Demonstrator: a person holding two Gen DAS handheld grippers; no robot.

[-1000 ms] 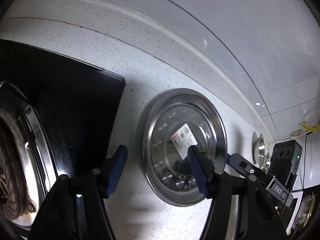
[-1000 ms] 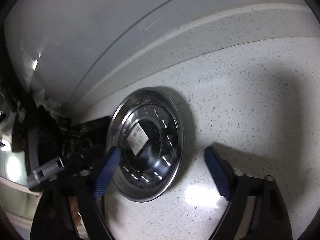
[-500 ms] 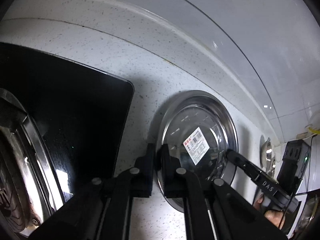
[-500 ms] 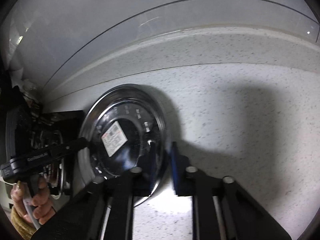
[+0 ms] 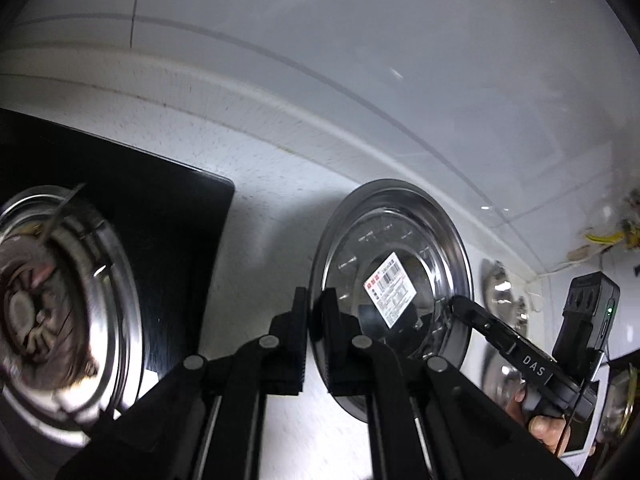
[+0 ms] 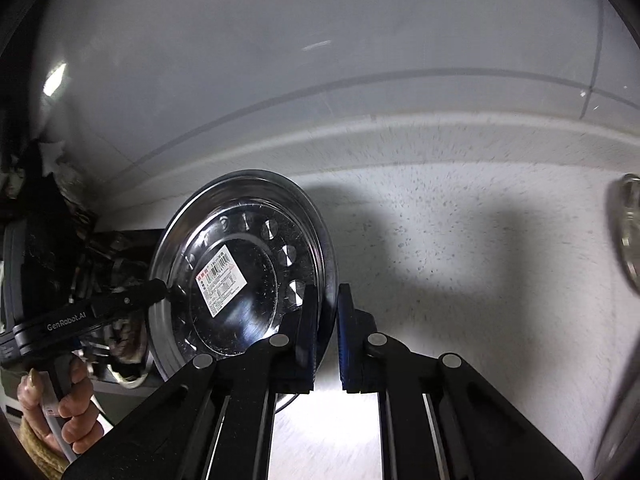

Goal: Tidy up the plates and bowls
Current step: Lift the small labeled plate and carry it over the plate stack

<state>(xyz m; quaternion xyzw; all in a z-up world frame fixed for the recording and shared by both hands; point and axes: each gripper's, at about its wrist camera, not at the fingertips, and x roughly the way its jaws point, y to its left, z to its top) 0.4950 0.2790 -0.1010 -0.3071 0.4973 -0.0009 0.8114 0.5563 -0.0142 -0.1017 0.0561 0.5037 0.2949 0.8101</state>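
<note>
Steel, shiny and round: the plate [image 5: 394, 280] sits at the lower centre of both views, pinched by its rim from two sides. Left tool [image 5: 316, 320] is clamped on the plate's left edge at the lower middle of its frame; right tool [image 6: 328, 320] grips the opposite edge, and its shadow falls on the speckled white surface [image 6: 460, 248] behind. A barcode sticker [image 6: 221, 280] marks the plate's middle. Further off, a black stove [image 5: 160, 208] fills the left-hand frame's left side, and pale wall tiles [image 5: 360, 40] run across the top.
</note>
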